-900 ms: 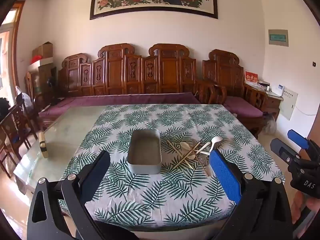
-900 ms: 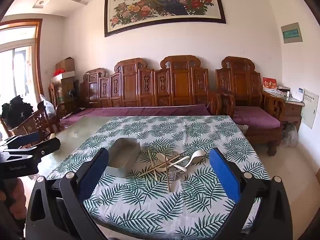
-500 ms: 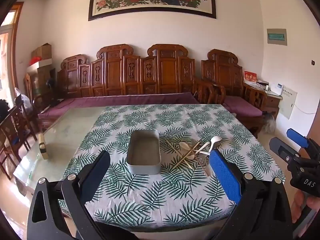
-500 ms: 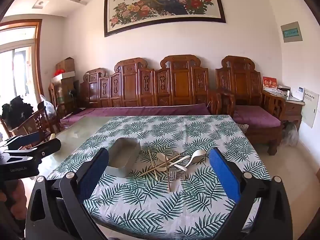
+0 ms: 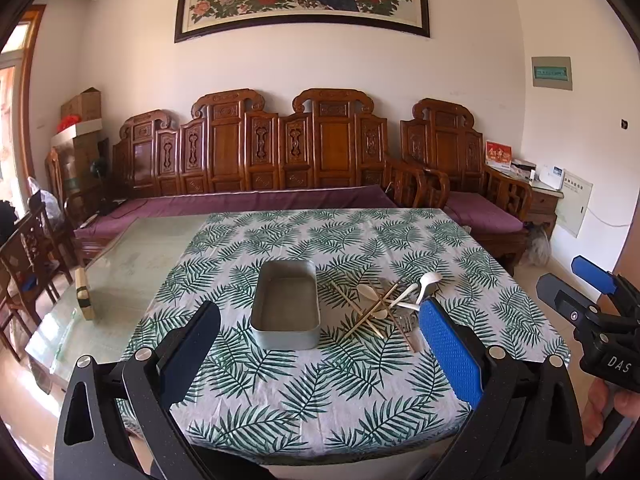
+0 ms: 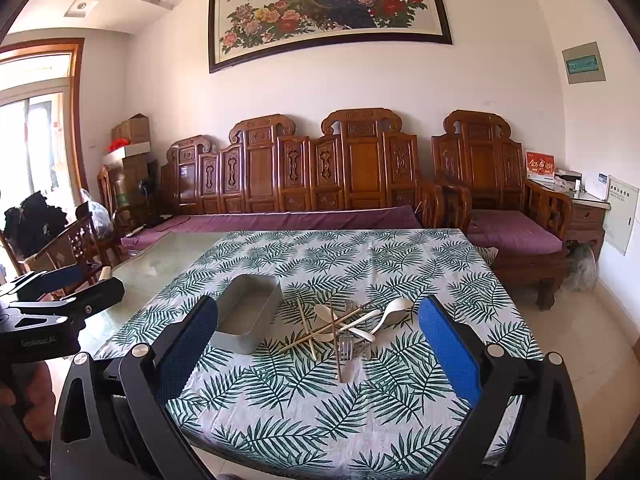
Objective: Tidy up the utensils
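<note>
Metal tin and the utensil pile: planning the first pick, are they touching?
Apart. The left wrist view shows patterned tablecloth between the metal tin and the utensil pile.

Left gripper [image 5: 320, 344] held level, blue-padded jaws spread wide and empty, right gripper [image 6: 320, 340] alongside, jaws likewise wide apart, holding nothing

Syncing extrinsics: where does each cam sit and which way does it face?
Left wrist: on the left gripper, facing the metal tray; the right gripper shows at right.
Right wrist: on the right gripper, facing the utensil pile; left gripper at left.
Shared: tray, pile, leaf tablecloth, wooden bench.
</note>
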Action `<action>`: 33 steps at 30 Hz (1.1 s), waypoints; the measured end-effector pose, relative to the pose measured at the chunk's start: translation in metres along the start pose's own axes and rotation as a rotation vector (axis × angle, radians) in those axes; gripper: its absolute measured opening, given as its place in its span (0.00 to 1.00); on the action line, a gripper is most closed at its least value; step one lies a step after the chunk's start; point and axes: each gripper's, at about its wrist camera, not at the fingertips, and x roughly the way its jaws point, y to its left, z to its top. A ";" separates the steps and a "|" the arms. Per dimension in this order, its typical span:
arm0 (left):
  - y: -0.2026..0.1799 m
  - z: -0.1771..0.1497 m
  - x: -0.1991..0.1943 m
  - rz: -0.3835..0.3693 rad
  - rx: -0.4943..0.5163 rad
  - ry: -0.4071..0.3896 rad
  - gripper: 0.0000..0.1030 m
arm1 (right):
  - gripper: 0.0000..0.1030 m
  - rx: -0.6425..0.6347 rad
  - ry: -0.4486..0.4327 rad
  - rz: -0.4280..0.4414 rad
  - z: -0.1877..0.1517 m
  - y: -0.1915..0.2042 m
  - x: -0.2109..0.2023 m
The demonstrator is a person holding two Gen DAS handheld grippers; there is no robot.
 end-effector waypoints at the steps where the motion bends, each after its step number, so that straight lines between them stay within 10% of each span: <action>1: 0.000 0.000 0.000 0.000 0.000 0.000 0.94 | 0.98 0.000 0.000 0.000 0.000 0.000 0.000; 33: -0.005 0.000 0.000 -0.004 0.006 -0.002 0.94 | 0.98 0.004 0.005 -0.001 -0.002 0.003 0.002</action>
